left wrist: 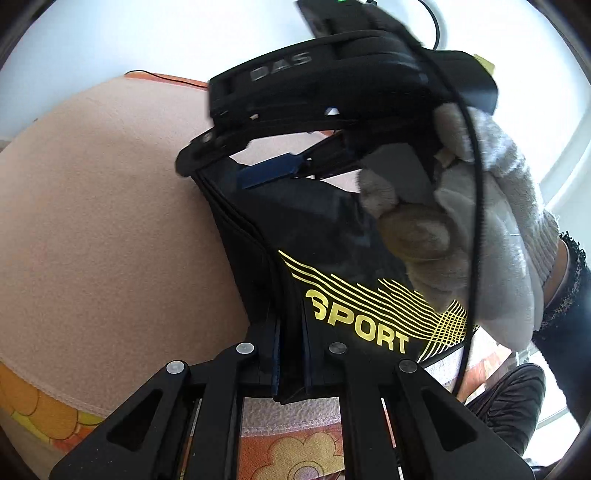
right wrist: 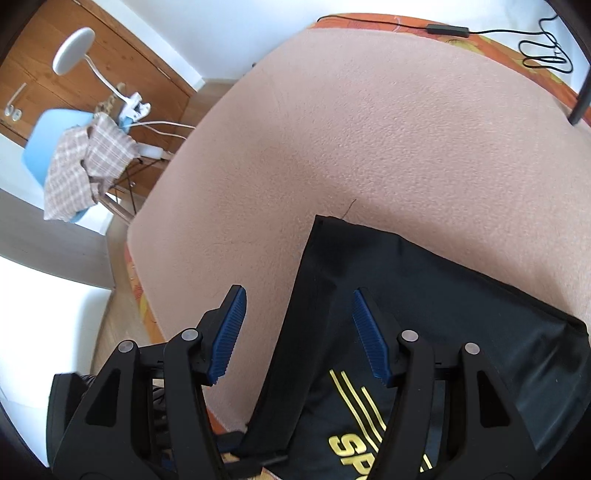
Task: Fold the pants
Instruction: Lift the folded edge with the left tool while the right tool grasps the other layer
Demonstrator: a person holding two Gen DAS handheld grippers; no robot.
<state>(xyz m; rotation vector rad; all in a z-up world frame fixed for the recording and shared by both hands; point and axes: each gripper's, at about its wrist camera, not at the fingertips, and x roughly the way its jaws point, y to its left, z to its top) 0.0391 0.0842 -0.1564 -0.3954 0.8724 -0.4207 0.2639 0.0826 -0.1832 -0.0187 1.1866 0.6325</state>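
The black pants carry a yellow "SPORT" print and lie folded on a pink blanket. My left gripper is shut on the edge of the stacked pants layers near me. In the left wrist view my right gripper hovers over the far end of the pants, held by a white-gloved hand. In the right wrist view the right gripper is open, its blue pads astride the pants' folded edge without pinching it.
The blanket covers a bed with an orange flowered sheet. A black cable and adapter lie at the bed's far edge. A blue chair with a checked cloth and a white lamp stand at the left.
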